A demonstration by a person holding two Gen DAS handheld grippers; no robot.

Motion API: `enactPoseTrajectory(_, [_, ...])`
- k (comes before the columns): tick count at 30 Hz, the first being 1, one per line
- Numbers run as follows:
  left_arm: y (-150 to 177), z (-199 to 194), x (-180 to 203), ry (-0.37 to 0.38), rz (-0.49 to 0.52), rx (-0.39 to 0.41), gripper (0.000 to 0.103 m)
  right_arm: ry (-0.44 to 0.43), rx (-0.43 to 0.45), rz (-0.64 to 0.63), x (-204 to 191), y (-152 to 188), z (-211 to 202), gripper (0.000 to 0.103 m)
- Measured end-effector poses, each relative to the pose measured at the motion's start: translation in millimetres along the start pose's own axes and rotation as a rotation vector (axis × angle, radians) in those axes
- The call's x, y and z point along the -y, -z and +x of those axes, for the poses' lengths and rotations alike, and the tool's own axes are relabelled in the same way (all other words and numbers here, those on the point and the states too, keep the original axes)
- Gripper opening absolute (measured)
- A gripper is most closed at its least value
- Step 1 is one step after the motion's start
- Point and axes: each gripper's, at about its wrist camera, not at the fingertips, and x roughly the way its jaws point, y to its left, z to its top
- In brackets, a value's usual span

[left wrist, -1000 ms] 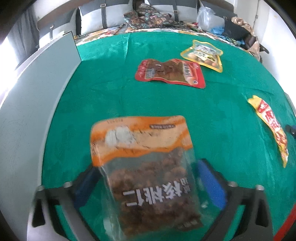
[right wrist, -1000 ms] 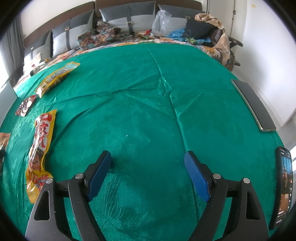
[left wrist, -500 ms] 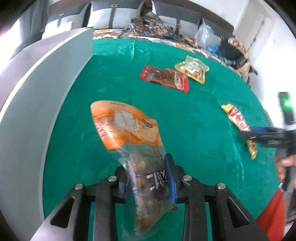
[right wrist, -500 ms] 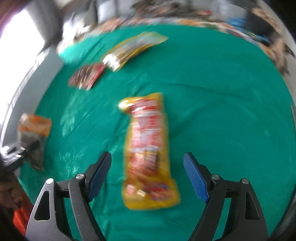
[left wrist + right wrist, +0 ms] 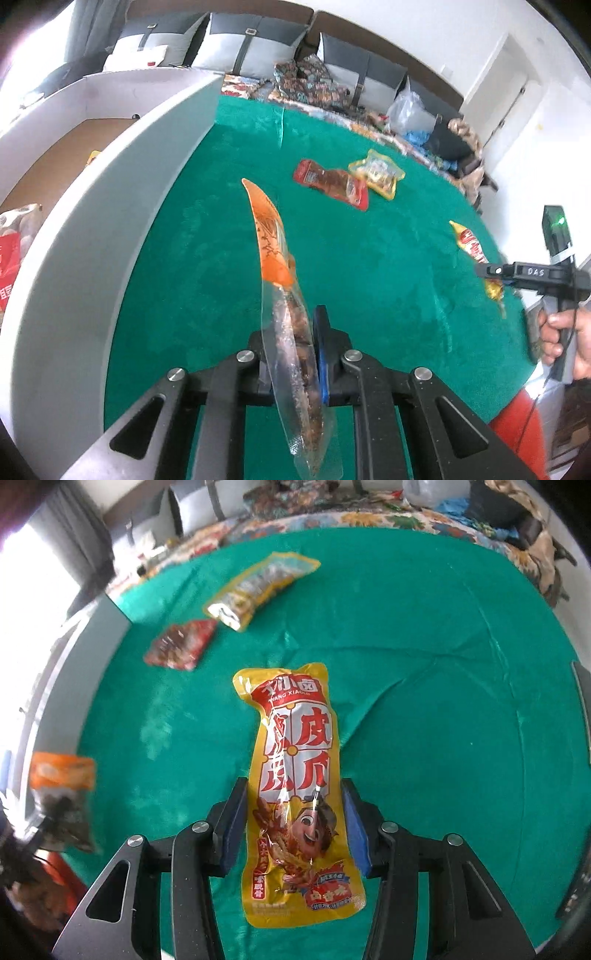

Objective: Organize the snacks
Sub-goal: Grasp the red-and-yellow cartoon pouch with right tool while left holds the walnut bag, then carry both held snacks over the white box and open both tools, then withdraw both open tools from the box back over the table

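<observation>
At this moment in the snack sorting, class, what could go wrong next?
1. The left gripper pinches the orange-topped walnut packet edge-on near its lower end. Its top leans free, so it might swing or slip on the way to the white box.
2. The right gripper straddles the long yellow chicken-feet packet, lying flat on the green cloth. Closing may crumple the packet or snag the wrinkled cloth.

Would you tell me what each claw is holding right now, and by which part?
The left claw grips the orange-topped nut bag across its clear lower half. The right claw straddles the yellow snack pack, apparently not yet closed on it.
</observation>
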Motion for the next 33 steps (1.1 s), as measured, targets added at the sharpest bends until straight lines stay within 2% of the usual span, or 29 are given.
enactPoseTrajectory(4, [-17.2, -40.6, -5.9, 0.066, -0.065, 0.087, 0.014, -0.050, 0.022, -0.017, -27.3, -10.0, -9.3, 0.050])
enactPoseTrajectory(7, [-34.9, -78.8, -18.2, 0.079, -0.093, 0.170, 0.014, -0.143, 0.046, -0.061, -77.3, -21.3, -19.9, 0.050])
enactPoseTrajectory(8, [-42.4, -93.4, -26.2, 0.064, -0.096, 0.200, 0.014, -0.173, 0.051, -0.075, -89.0, -29.2, -23.0, 0.050])
enactPoseTrajectory(11, [-62.1, -127.9, -64.7, -0.020, -0.119, 0.254, 0.014, -0.320, 0.078, -0.157, -174.5, -47.3, -34.7, 0.050])
enactPoseTrajectory(15, [-75.7, -147.8, -129.6, -0.178, -0.180, 0.252, 0.016, -0.471, 0.075, -0.269, -283.5, -52.9, -45.9, 0.051])
enactPoseTrajectory(16, [-77.1, -149.0, -145.5, -0.237, -0.200, 0.244, 0.020, -0.502, 0.067, -0.302, -315.4, -52.3, -44.6, 0.051])
enactPoseTrajectory(17, [-77.4, -149.2, -162.3, -0.306, -0.222, 0.225, 0.042, -0.515, 0.066, -0.322, -333.7, -51.1, -43.0, 0.052])
enactPoseTrajectory(18, [-76.2, -149.2, -177.4, -0.365, -0.246, 0.206, 0.080, -0.521, 0.072, -0.353, -362.2, -49.8, -39.1, 0.055])
enactPoseTrajectory(19, [-73.1, -150.2, -192.9, -0.419, -0.273, 0.199, 0.093, -0.520, 0.081, -0.370, -381.1, -48.3, -35.8, 0.056])
enactPoseTrajectory(20, [-68.2, -153.0, -201.0, -0.453, -0.287, 0.212, 0.100, -0.516, 0.090, -0.377, -399.3, -48.5, -29.6, 0.069])
enactPoseTrajectory(21, [-62.2, -155.6, -206.6, -0.477, -0.295, 0.219, 0.100, -0.503, 0.097, -0.378, -417.3, -49.9, -22.5, 0.074])
enactPoseTrajectory(24, [-45.9, -158.8, -215.2, -0.484, -0.315, 0.207, 0.100, -0.503, 0.109, -0.355, -425.9, -49.0, -17.3, 0.073])
enactPoseTrajectory(26, [-35.3, -161.6, -207.9, -0.474, -0.314, 0.221, 0.100, -0.509, 0.138, -0.355, -412.1, -44.2, -22.1, 0.073])
enactPoseTrajectory(27, [-32.9, -161.2, -201.7, -0.464, -0.305, 0.225, 0.100, -0.481, 0.168, -0.375, -401.1, -41.1, -23.0, 0.073])
enactPoseTrajectory(29, [-26.5, -158.8, -182.5, -0.428, -0.273, 0.235, 0.100, -0.390, 0.208, -0.419, -375.6, -31.0, -21.4, 0.073])
enactPoseTrajectory(31, [-24.8, -153.9, -153.4, -0.369, -0.232, 0.241, 0.100, -0.228, 0.234, -0.458, -330.2, -11.1, -3.6, 0.073])
enactPoseTrajectory(33, [-26.2, -146.8, -117.2, -0.291, -0.167, 0.239, 0.100, -0.093, 0.216, -0.448, -280.8, 1.7, 17.6, 0.073])
